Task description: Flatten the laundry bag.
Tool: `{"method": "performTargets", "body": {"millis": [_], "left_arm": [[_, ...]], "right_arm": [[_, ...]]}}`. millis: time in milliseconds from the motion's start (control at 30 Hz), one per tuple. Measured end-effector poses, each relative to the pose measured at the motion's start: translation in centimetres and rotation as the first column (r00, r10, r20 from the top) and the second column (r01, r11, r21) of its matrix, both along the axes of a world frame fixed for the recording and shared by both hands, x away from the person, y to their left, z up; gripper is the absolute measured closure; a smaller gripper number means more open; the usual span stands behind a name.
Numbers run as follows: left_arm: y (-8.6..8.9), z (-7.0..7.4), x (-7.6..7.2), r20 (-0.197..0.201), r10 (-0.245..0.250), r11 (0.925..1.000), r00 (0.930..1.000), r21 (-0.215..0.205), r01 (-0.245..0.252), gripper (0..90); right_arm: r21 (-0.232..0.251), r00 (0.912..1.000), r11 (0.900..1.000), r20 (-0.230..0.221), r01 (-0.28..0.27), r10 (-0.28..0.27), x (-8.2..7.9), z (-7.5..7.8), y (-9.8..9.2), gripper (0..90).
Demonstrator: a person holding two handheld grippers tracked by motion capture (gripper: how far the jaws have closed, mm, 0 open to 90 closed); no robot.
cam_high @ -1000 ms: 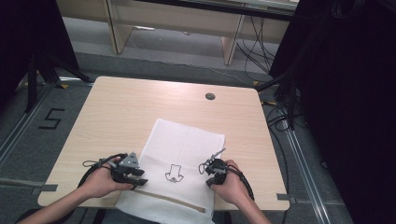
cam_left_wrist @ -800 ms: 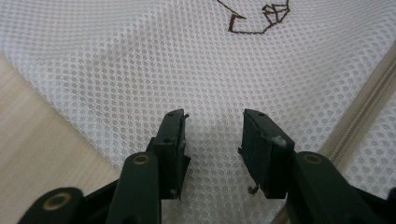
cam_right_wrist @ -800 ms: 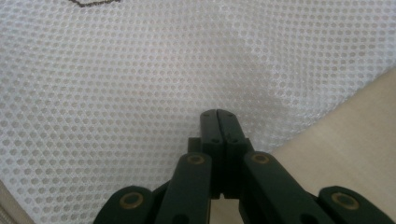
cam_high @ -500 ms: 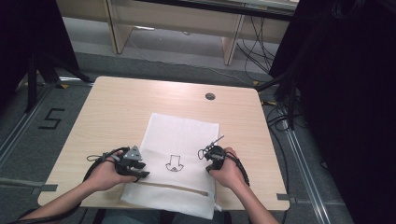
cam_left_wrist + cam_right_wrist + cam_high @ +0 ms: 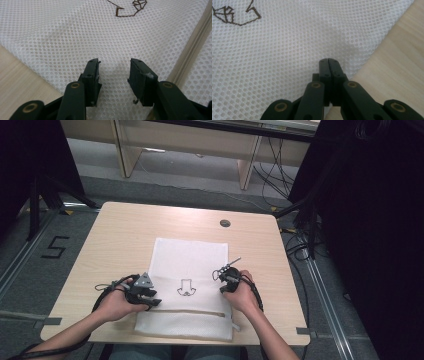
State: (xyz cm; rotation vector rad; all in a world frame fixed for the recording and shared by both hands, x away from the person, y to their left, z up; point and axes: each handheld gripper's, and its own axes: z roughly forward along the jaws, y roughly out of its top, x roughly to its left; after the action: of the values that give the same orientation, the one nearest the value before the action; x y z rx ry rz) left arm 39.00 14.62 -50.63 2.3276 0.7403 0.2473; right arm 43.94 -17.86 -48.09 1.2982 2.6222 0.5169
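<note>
A white mesh bag (image 5: 192,260) lies flat on the wooden table (image 5: 125,235), with a brown outline logo (image 5: 185,289) and a beige zipper (image 5: 185,311) near its front end. My left gripper (image 5: 154,300) is at the bag's left edge. Its jaws stand open (image 5: 113,62) over the mesh (image 5: 75,37), with the zipper (image 5: 197,42) off to the right. My right gripper (image 5: 220,277) sits at the bag's right edge. Its jaws are shut (image 5: 328,61), tips low over the mesh (image 5: 287,37) beside bare wood. Whether they pinch fabric I cannot tell.
A round cable hole (image 5: 225,223) sits near the table's far edge. Wooden furniture legs (image 5: 247,167) and loose cables (image 5: 300,245) lie beyond and to the right. A "5" (image 5: 55,247) is taped on the floor at left. Black curtains flank both sides.
Both hands have moved away from the person. The bag, skewed a second ago, has slid farther onto the table and now lies square to it.
</note>
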Motion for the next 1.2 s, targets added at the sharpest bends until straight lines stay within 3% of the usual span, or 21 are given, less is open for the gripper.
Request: {"method": "performTargets", "body": {"millis": [100, 167, 400, 467, 567, 700, 833, 900, 933, 967, 1067, 1100, 1200], "left_arm": [[0.0, 0.0, -0.1, -0.002, -0.004, 1.0000, 1.0000, -0.005, 0.004, 58.3], [0.0, -0.1, -0.1, 0.000, 0.006, 1.0000, 1.0000, -0.007, -0.006, 58.3], [0.1, -0.2, -0.1, -0.013, 0.011, 0.9993, 0.9999, -0.037, -0.012, 58.3], [0.2, -0.2, -0.1, 0.000, 0.014, 0.9995, 0.9999, -0.030, -0.014, 57.9], [0.3, -0.2, -0.1, 0.006, 0.008, 0.9996, 1.0000, -0.028, -0.007, 57.7], [0.3, -0.3, -0.1, 0.000, 0.005, 0.9992, 1.0000, -0.038, -0.005, 56.2], [0.5, -0.2, -0.2, 0.002, 0.015, 0.9977, 0.9999, -0.066, -0.015, 54.4], [0.5, -0.2, -0.2, 0.006, 0.018, 0.9974, 0.9998, -0.070, -0.017, 53.5], [0.5, 0.0, -0.2, 0.016, 0.017, 0.9968, 0.9997, -0.078, -0.016, 53.0], [0.4, 0.1, -0.2, 0.025, 0.001, 0.9965, 0.9997, -0.084, 0.001, 52.4], [0.2, 0.3, -0.4, 0.026, 0.013, 0.9953, 0.9996, -0.096, -0.011, 51.7], [0.0, 0.5, -0.4, 0.030, 0.007, 0.9941, 0.9995, -0.108, -0.004, 51.7], [0.0, 0.7, -0.4, 0.053, -0.008, 0.9940, 0.9986, -0.109, 0.013, 51.7]], "right_arm": [[0.017, 0.9998, 1.000, 0.021, 0.004, -0.005, 0.3, -0.1, -0.1, 90.0], [0.033, 0.9999, 0.999, 0.012, 0.010, -0.011, 0.4, -0.2, -0.1, 90.0], [0.038, 0.9993, 0.999, 0.037, 0.009, -0.011, 0.3, -0.3, -0.3, 90.0], [0.048, 0.9991, 0.998, 0.014, 0.038, -0.039, 0.2, -0.2, -0.2, 90.0], [0.051, 0.9991, 0.998, 0.033, 0.026, -0.028, 0.4, -0.3, -0.3, 89.9], [0.073, 0.9973, 0.997, 0.059, 0.039, -0.044, 0.1, -0.1, -0.4, 81.6], [0.120, 0.9935, 0.992, 0.103, 0.034, -0.047, -1.0, 1.0, -0.9, 75.6], [0.125, 0.9931, 0.991, 0.104, 0.041, -0.054, -1.4, 1.3, -1.1, 74.0], [0.145, 0.9926, 0.989, 0.108, 0.040, -0.056, -2.4, 1.6, -1.5, 72.1], [0.157, 0.9920, 0.987, 0.113, 0.038, -0.056, -2.8, 1.7, -1.8, 71.4], [0.174, 0.9920, 0.984, 0.115, 0.031, -0.052, -3.7, 1.6, -2.2, 69.5], [0.174, 0.9935, 0.984, 0.101, 0.035, -0.053, -4.7, 1.5, -2.4, 68.7], [0.202, 0.9900, 0.978, 0.123, 0.043, -0.069, -5.6, 1.6, -2.9, 68.4]]}}
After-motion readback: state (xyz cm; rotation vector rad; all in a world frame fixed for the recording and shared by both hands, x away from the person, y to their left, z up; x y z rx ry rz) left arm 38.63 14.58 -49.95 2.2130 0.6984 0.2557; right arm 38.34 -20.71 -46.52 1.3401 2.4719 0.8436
